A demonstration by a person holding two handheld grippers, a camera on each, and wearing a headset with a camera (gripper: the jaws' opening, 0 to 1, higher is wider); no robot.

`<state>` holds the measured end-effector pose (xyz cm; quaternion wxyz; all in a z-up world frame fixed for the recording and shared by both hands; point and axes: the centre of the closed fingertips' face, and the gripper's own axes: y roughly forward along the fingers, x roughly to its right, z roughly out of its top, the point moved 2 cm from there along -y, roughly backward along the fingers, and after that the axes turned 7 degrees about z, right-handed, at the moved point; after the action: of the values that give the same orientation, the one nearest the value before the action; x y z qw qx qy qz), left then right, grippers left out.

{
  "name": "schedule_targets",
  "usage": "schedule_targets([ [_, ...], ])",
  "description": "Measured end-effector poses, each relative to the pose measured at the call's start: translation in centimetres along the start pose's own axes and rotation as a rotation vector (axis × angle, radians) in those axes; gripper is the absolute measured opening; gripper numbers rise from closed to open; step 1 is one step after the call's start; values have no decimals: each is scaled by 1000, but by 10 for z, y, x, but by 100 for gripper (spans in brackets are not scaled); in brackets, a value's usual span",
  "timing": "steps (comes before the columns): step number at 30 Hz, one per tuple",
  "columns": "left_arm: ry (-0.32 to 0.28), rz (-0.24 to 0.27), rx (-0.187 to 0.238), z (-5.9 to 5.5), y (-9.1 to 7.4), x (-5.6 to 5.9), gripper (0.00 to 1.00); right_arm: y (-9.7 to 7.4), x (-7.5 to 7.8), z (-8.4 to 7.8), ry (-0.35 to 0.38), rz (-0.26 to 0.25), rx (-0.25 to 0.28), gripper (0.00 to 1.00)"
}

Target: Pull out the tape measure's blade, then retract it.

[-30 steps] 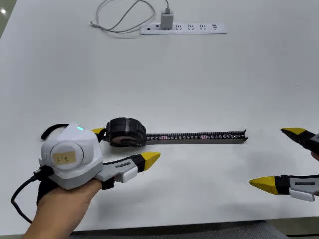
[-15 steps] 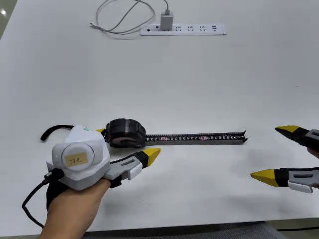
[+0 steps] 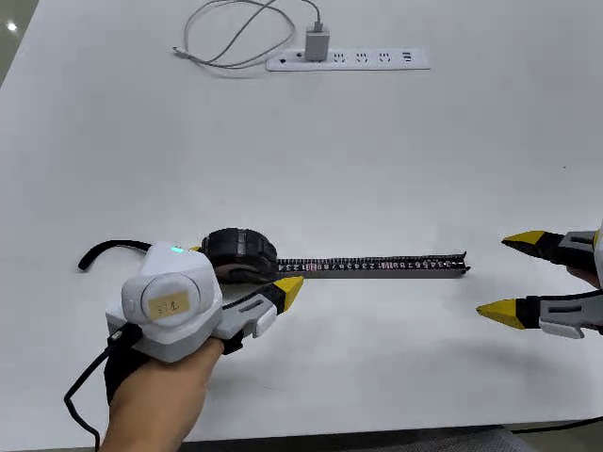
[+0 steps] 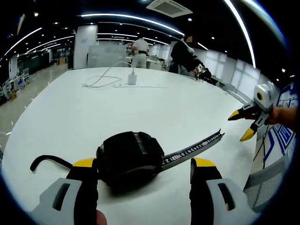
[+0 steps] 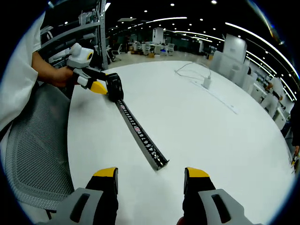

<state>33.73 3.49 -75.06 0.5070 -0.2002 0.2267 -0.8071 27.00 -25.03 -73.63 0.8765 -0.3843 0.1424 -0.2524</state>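
A black tape measure (image 3: 240, 252) lies on the white table, its case also seen close up (image 4: 131, 157). Its blade (image 3: 377, 266) is drawn out to the right and lies flat, ending in a hook (image 5: 161, 164). My left gripper (image 3: 242, 268) is open, with its yellow-tipped jaws on either side of the case (image 4: 143, 164); the near jaw stands apart from it. My right gripper (image 3: 509, 275) is open and empty, a short way right of the blade's hook (image 5: 151, 172). A black strap (image 3: 108, 250) trails left from the case.
A white power strip (image 3: 349, 59) with a charger and a looped cable (image 3: 236, 38) lies at the table's far side. The table's near edge (image 3: 377, 428) runs just behind both grippers. A mesh chair (image 5: 42, 154) stands beside the table.
My left gripper has moved right, so its jaws now sit around the tape case. The right gripper's jaw tips have drawn a little closer together. The tape measure and blade have not moved.
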Motion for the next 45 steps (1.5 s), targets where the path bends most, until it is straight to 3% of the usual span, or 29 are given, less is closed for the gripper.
schedule_targets([
  [18,-36,83,-18,1,7,-5,71,16,17,-6,-120,80,-117,37],
  [26,-66,109,-25,1,10,-8,69,21,23,-9,-148,104,-160,34],
  [45,-115,148,-38,1,14,-15,61,40,28,-11,-202,178,-222,27],
])
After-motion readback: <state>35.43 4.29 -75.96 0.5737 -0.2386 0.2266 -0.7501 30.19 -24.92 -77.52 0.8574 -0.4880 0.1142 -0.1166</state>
